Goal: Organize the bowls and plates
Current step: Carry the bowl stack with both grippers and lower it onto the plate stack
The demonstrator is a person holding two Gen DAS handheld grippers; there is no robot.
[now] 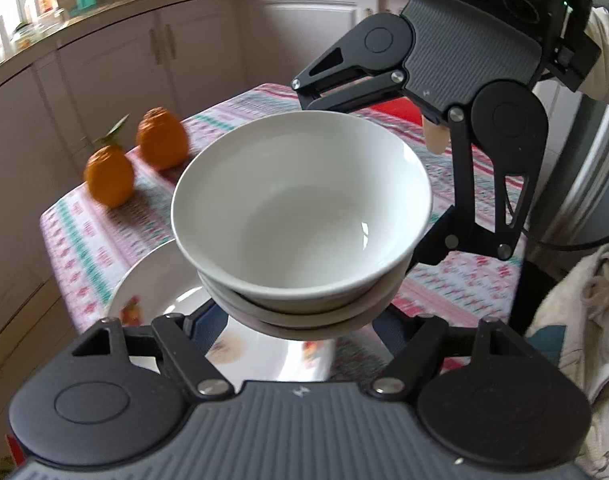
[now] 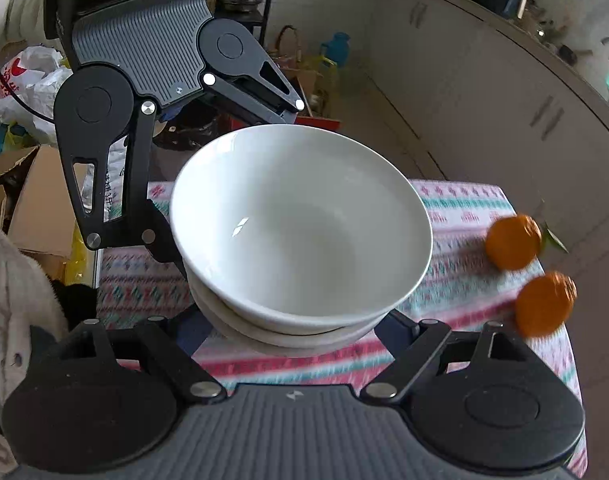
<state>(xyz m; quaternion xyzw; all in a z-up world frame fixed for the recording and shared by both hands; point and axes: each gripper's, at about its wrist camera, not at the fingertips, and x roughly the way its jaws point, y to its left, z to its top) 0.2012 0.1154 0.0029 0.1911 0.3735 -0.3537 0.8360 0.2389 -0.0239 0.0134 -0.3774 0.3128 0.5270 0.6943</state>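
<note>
White glazed bowls, a nested stack [image 1: 300, 216] [image 2: 300, 224], hang lifted clear above the table [image 1: 80, 240] [image 2: 464, 208], mouth up, roughly upright with a slight tilt; round, so no long axis to tell. At least two or three bowls are nested, count unclear. Left gripper [image 1: 300, 332] [image 2: 232, 184] and right gripper [image 2: 296, 332] [image 1: 368, 184] each clamp the stack from opposite sides, jaws set wide apart against the bowl walls, fingertips hidden under the stack in each gripper's own view. Table carries a pink, white and teal patterned cloth. White plate [image 1: 152, 280] with a printed motif lies on the cloth under the stack. Two oranges [image 1: 136, 160] [image 2: 528, 276] sit side by side near the table edge, one with a leaf. Pale kitchen cabinets [image 1: 144, 60] [image 2: 504, 100] under a cluttered countertop run behind. Cardboard boxes [image 2: 32, 200] and plastic bags [image 2: 24, 76] are on the floor beside the table.
</note>
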